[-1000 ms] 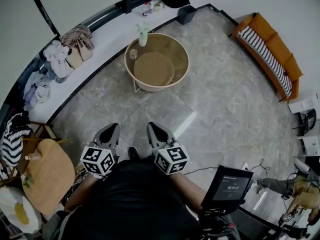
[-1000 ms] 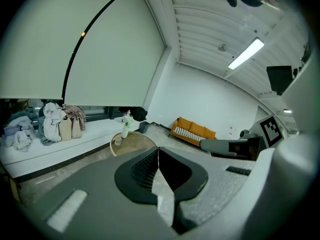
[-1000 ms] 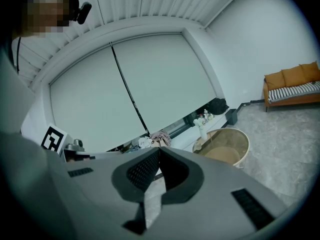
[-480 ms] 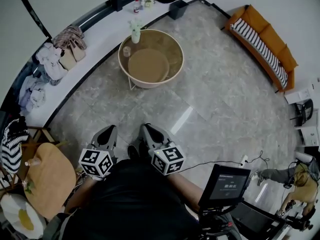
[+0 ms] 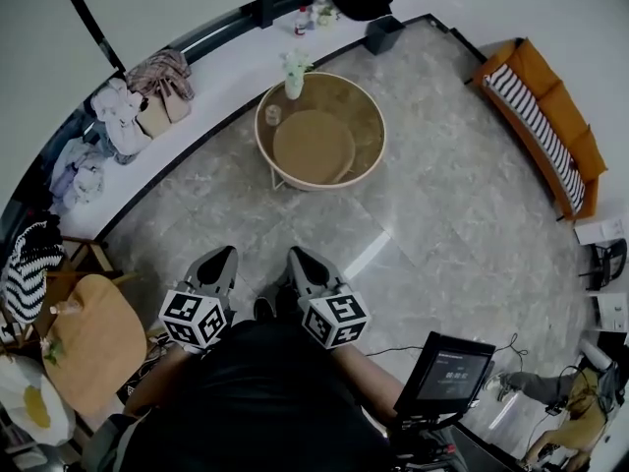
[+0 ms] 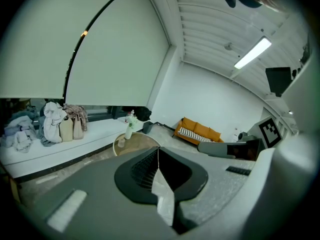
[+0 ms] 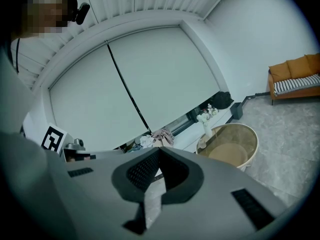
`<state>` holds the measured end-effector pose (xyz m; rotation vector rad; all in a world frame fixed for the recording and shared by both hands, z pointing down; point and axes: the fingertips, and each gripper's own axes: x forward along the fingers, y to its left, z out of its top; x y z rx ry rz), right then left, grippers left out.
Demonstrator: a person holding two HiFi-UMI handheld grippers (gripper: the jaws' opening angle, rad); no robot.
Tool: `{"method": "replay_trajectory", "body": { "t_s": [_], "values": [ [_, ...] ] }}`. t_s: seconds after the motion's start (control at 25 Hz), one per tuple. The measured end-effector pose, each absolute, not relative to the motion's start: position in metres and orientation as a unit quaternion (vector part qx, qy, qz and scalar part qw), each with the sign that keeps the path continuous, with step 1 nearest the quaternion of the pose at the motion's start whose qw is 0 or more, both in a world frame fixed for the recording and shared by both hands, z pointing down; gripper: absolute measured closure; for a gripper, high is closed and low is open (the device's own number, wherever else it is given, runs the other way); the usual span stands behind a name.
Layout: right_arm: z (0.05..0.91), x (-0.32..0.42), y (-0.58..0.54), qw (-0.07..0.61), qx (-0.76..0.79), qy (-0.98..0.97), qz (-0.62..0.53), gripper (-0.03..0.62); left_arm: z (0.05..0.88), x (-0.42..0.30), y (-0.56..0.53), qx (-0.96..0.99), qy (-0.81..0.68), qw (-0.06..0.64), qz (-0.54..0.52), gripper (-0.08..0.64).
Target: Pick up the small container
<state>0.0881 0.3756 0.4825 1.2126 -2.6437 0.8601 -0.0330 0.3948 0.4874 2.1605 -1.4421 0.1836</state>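
The small container [image 5: 273, 115], a little clear cup, stands on the left part of a round glass-topped table [image 5: 366, 161], beside a pale vase with flowers [image 5: 294, 77]. Both grippers are held close to my body, far short of the table. My left gripper [image 5: 224, 256] and right gripper [image 5: 296, 256] point toward it side by side, jaws shut and empty. In the left gripper view the left gripper [image 6: 158, 150] aims at the small container [image 6: 121, 143] and vase [image 6: 130, 126]. From the right gripper view, beyond the right gripper [image 7: 159, 151], the small container [image 7: 202, 144] sits at the table's [image 7: 250, 134] left rim.
A white ledge [image 5: 221, 62] along the window holds bags and clothes [image 5: 138, 111] and bottles [image 5: 314, 13]. An orange sofa [image 5: 545, 116] lines the right wall. A dark bin [image 5: 383, 33] stands behind the table. A wooden stool [image 5: 93, 342] is at my left, a screen [image 5: 447, 372] at my right.
The head view swung a little left, then back right, so the table now sits slightly further right and lower. Both grippers stay shut, side by side, slightly lower in the picture.
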Motion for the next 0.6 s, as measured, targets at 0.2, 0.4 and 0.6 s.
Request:
{"method": "replay_trajectory", "body": {
  "t_s": [0.2,0.4,0.6],
  "values": [
    [0.49,0.095,0.332,0.058,0.385,-0.873,0.293,0.586,0.491,-0.026,0.354,0.789,-0.548,0.27,0.067,0.557],
    [0.493,0.106,0.29,0.056,0.373,-0.876,0.302,0.586,0.49,-0.018,0.318,0.779,-0.56,0.271,0.072,0.557],
    [0.491,0.118,0.261,0.049,0.363,-0.878,0.309,0.586,0.486,-0.006,0.294,0.772,-0.571,0.267,0.081,0.555]
  ]
}}
